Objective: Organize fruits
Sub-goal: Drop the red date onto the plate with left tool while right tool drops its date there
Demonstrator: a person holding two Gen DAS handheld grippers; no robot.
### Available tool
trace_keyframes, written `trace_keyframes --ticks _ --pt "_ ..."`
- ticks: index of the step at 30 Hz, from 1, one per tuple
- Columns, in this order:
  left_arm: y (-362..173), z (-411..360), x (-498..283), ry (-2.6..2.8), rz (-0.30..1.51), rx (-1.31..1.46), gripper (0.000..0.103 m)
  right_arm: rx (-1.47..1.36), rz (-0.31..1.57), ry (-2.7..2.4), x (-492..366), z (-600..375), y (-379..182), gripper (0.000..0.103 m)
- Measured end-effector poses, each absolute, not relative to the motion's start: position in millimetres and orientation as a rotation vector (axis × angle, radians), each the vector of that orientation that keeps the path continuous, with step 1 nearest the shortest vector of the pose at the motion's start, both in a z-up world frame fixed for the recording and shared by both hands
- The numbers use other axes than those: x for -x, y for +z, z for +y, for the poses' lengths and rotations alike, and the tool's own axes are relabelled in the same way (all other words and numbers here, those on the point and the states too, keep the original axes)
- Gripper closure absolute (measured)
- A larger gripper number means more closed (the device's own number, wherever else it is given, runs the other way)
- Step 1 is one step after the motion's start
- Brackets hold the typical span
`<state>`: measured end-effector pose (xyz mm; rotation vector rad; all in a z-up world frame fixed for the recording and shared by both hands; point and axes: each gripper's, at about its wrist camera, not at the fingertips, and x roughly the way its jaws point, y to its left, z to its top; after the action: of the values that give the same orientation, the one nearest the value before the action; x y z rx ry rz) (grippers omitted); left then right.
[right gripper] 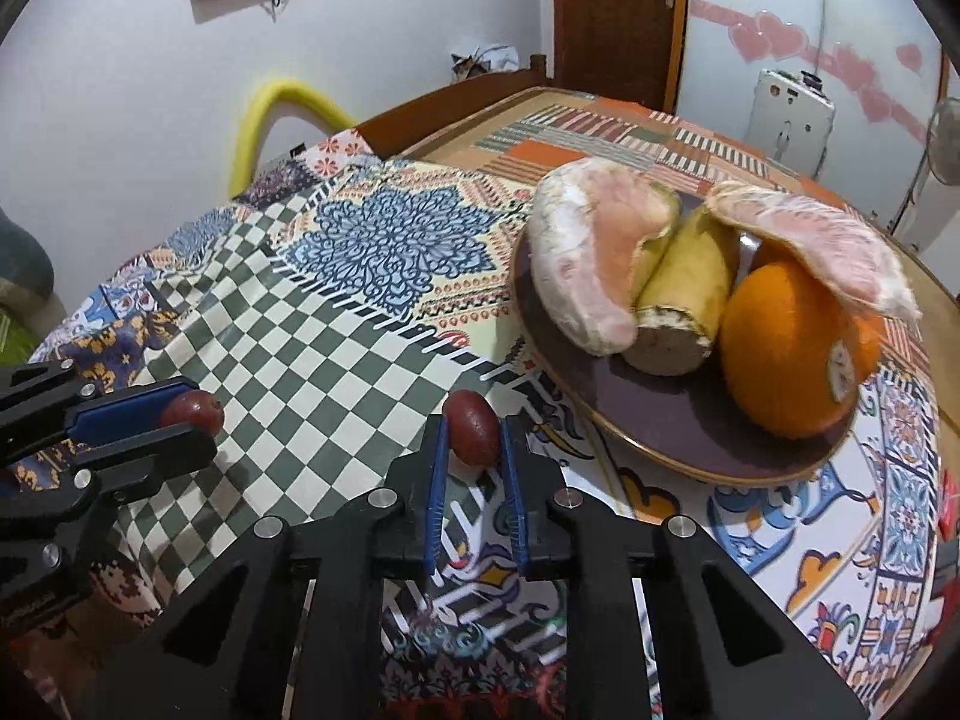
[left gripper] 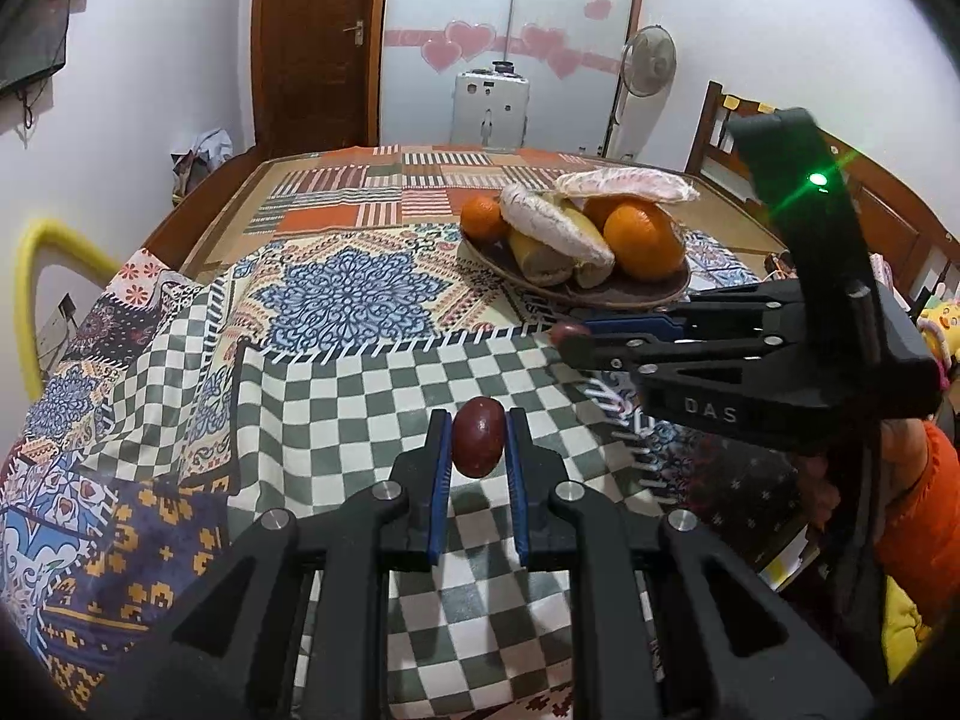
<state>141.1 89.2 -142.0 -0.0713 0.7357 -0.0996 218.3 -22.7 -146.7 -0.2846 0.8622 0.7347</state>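
Note:
My left gripper [left gripper: 478, 441] is shut on a small dark red fruit [left gripper: 478, 437], held above the checkered cloth. It also shows at the left of the right wrist view [right gripper: 180, 420] with its fruit [right gripper: 192, 410]. My right gripper [right gripper: 472, 435] is shut on a second small dark red fruit [right gripper: 472, 427], just in front of the brown plate [right gripper: 672, 420]. In the left wrist view this gripper [left gripper: 570, 339] comes in from the right. The plate [left gripper: 600, 294] holds oranges [right gripper: 786, 348], a banana [right gripper: 690, 282] and peeled pomelo pieces [right gripper: 588, 264].
A patchwork cloth [left gripper: 348, 294] covers the wooden table. A wooden chair [left gripper: 888, 204] stands at the right. A yellow tube [left gripper: 36, 276] is at the left edge. A fan [left gripper: 648, 60] and a white appliance [left gripper: 489, 108] stand beyond the far end.

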Motion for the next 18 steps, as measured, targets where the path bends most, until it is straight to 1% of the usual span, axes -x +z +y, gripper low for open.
trace_keyframes --ticks 10,18 --pt "-129.2 67.9 -160.6 -0.136 0.706 0.070 0.086 0.235 0.735 0.677 -207.1 -63.1 -116.2 0.087" --pt "-130.7 47.5 -192.0 -0.174 0.718 0.085 0.086 0.210 0.703 0.646 -217.6 -79.9 -113.3 0.087"
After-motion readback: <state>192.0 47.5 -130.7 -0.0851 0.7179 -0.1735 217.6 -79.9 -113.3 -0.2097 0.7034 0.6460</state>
